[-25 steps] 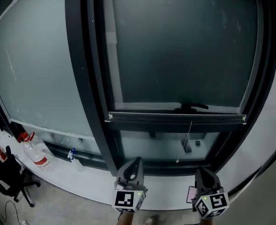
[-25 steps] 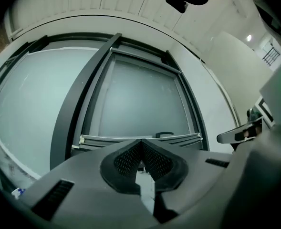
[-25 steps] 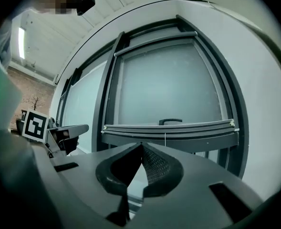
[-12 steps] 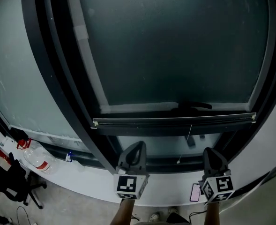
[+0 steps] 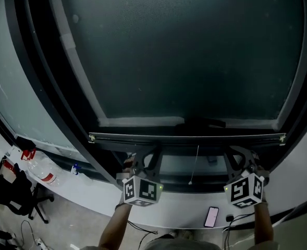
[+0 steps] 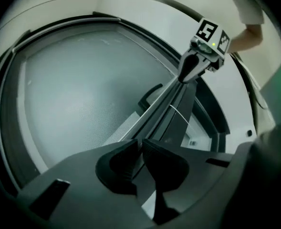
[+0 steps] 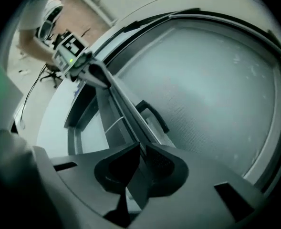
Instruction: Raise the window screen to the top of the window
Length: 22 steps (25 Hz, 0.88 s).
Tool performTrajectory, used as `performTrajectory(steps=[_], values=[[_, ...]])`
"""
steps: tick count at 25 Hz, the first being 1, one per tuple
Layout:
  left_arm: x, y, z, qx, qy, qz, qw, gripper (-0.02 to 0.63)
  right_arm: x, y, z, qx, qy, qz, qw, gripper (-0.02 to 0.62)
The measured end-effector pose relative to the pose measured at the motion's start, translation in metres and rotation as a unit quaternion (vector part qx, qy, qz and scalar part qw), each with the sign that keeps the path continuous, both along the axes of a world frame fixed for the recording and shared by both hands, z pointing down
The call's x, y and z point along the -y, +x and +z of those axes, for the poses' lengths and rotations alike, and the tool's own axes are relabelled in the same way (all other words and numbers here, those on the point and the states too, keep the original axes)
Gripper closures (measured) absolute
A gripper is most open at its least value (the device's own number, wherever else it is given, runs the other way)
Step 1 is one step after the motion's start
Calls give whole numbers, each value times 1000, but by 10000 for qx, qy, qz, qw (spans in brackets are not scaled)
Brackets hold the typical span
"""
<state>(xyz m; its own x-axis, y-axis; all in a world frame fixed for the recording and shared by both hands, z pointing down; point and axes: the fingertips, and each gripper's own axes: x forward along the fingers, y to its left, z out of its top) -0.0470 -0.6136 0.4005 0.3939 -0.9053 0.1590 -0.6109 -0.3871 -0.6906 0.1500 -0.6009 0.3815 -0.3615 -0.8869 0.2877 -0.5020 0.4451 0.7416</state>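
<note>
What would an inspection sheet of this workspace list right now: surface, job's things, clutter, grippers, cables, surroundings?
Surface: white windowsill, curving under the window.
Job's things: window screen mesh covers most of the pane; its bottom bar sits low, with the pull cord hanging beneath.
Clutter: phone on the sill; water bottle and spray bottle at far left.
Grippers: left gripper and right gripper are each shut on the bottom bar, one either side of the pull cord.
Cables: dark lead beside the phone; floor cords.
Surroundings: office chair at lower left.
</note>
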Motion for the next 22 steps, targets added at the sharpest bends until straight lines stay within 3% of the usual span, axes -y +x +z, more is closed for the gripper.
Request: performTrajectory(steps=[4,8,11,14,17,22], values=[[5,-12,-6,1189,-139,176,9927,549,14,14,7,-1268,-257,-223,9913,548],[15,-19,-10,1812,-354,277,9824,549,22,26,13,-2292,-548,-348,9712,549],[19,-19,-11,2114,-401,351,9759,549,24,26,19,-2550,-821,-427,9625,549],[15,-22,-7,2174,-634,451,9730,549,26,23,24,-2655,-924,-430,9587,549],[14,-26,2,2111,-1001,545,9708,512,28,22,25,-2621,-976,-392,9593,549],[11,-25,6,2316,-1172,591,9639,511,27,20,24,-2434,-1129,-430,9624,548]])
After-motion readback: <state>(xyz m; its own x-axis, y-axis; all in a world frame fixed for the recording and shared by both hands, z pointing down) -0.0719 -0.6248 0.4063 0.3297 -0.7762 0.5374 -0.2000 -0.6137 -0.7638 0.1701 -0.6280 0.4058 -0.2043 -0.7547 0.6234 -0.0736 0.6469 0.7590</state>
